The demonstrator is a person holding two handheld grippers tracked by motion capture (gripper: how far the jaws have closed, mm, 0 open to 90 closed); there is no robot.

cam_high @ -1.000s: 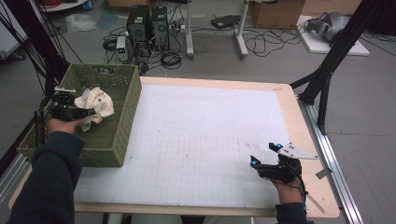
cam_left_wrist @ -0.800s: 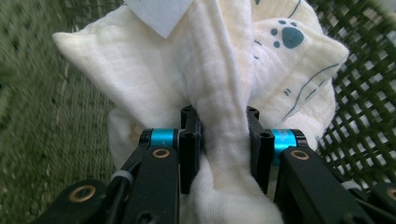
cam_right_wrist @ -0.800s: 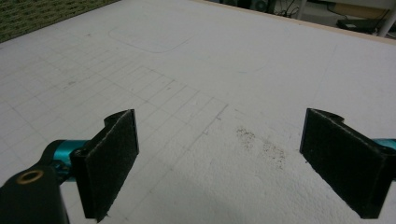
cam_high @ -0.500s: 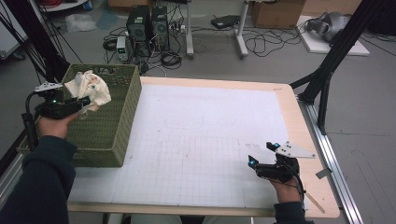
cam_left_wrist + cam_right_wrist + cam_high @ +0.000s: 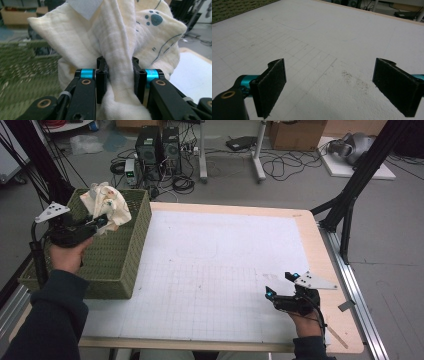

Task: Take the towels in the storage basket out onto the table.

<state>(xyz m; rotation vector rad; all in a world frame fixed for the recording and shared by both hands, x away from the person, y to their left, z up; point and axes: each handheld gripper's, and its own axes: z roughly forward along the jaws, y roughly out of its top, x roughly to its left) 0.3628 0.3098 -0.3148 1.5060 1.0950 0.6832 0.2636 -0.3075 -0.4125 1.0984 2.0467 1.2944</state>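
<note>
Cream muslin cloth (image 5: 106, 205), printed with dark paw marks and thin lines, was held bunched at the upper left of the high view, lifted above the rim of the green woven basket (image 5: 120, 255). It was gripped by the left gripper (image 5: 98, 224), whose jaws were clamped narrowly on a thick fold of the fabric; in the left gripper view the cloth (image 5: 120, 50) was seen pinched between the two black pads (image 5: 102, 77), with the rest billowing up and around them. A pale square label was seen at the top edge of that view, stitched to the cloth as far as could be told.

Inside the basket little could be made out: its interior was largely hidden by the hand, the gripper and the raised cloth, and it appeared to hold nothing else, though the view was too poor to be sure. The basket was placed at the left edge of the white gridded mat (image 5: 225, 270), which was laid on the wooden table (image 5: 330, 270).

At the lower right of the high view the right gripper (image 5: 280, 285) was kept low over the mat. Its jaws were spread wide, with nothing between the pads (image 5: 272, 87) but bare gridded mat (image 5: 332, 45) and a small dark smudge.
</note>
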